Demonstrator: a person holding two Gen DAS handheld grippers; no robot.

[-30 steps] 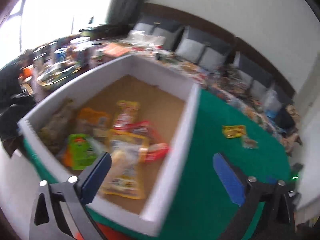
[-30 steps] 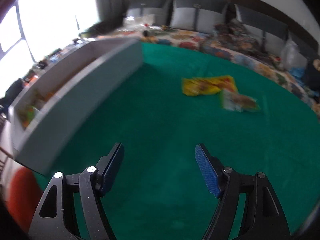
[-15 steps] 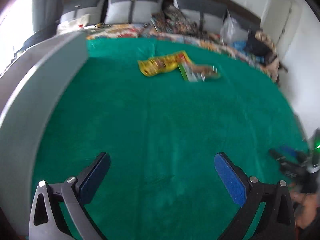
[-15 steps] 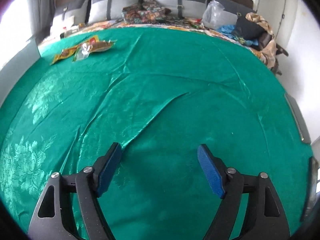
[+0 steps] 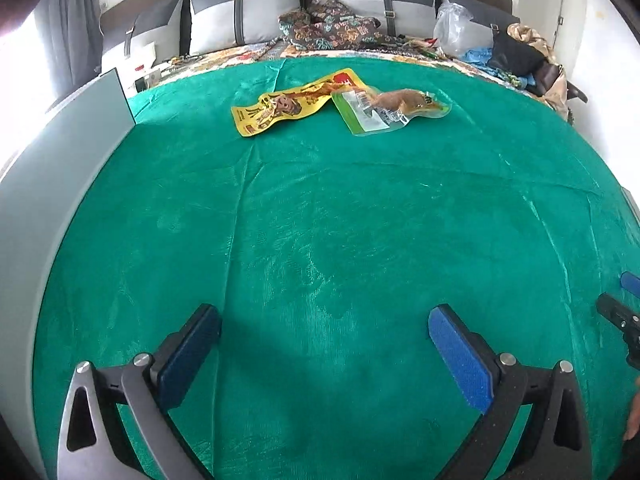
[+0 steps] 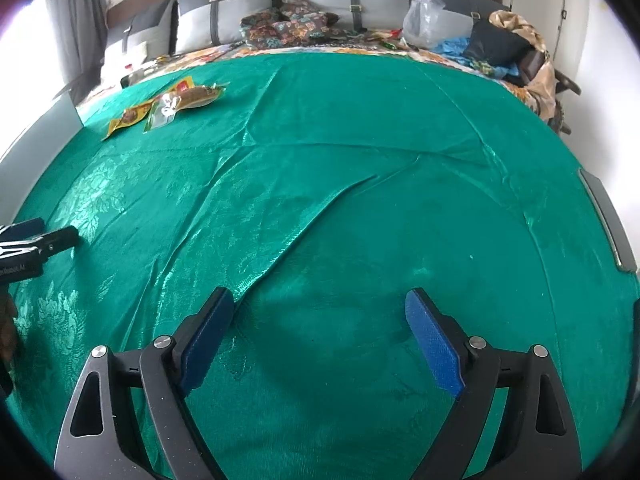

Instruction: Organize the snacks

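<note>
A yellow snack packet [image 5: 288, 104] and a clear-and-green packet with a brown snack [image 5: 390, 108] lie side by side, touching, at the far side of the green cloth [image 5: 320, 240]. They also show far left in the right wrist view: yellow packet [image 6: 134, 116], clear packet [image 6: 188, 100]. My left gripper [image 5: 324, 324] is open and empty, well short of them. My right gripper [image 6: 318, 308] is open and empty, over bare cloth to the right. The white box wall [image 5: 52, 184] stands at the left.
A sofa with grey cushions [image 5: 244, 16] and patterned pillows [image 5: 328, 28] runs behind the table. A plastic bag [image 5: 456, 28] and clothes [image 5: 516, 56] lie at the back right. The cloth has raised folds [image 6: 320, 208]. The table's right edge [image 6: 608, 220] is near.
Both grippers swung right, away from the white box and its snacks. The left now faces the two packets on the cloth; the right faces bare cloth. Both stayed open.
</note>
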